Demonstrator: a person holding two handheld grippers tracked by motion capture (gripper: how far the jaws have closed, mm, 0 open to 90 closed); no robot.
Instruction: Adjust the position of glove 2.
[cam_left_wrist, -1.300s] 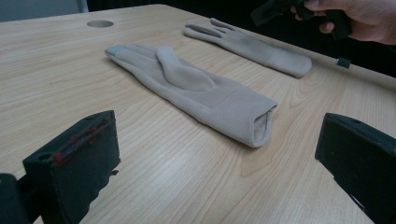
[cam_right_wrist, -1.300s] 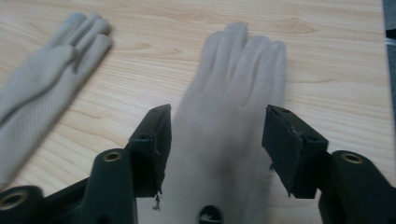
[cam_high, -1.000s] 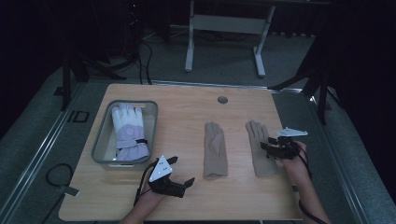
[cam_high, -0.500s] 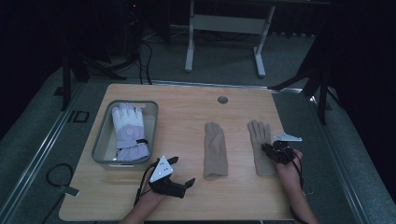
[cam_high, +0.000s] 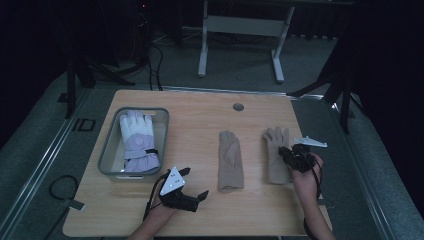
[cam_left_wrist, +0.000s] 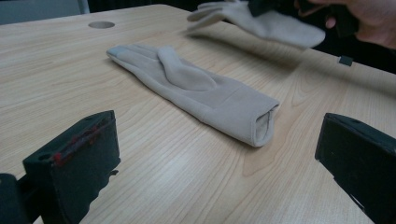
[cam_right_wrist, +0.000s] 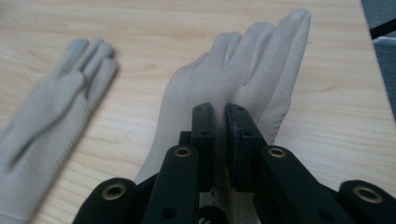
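Two beige gloves are on the wooden table. One beige glove (cam_high: 230, 160) (cam_left_wrist: 196, 86) (cam_right_wrist: 56, 102) lies flat at the middle, fingers pointing away. My right gripper (cam_high: 286, 154) (cam_right_wrist: 220, 116) is shut on the other beige glove (cam_high: 274, 150) (cam_right_wrist: 252, 60) near its palm. In the left gripper view this held glove (cam_left_wrist: 261, 23) hangs slightly above the table. My left gripper (cam_high: 195, 183) (cam_left_wrist: 219, 135) is open near the front edge, with its jaws wide apart. It faces the cuff of the middle glove and holds nothing.
A grey bin (cam_high: 107, 155) at the left holds a purple-and-white winter glove (cam_high: 137, 142). A round hole (cam_high: 238, 106) sits near the table's far edge. Behind the table stands a metal frame (cam_high: 240, 25) on a dark floor.
The right hand and its gripper have shifted slightly leftward at the right glove, still gripping it. The left gripper has stayed where it was.
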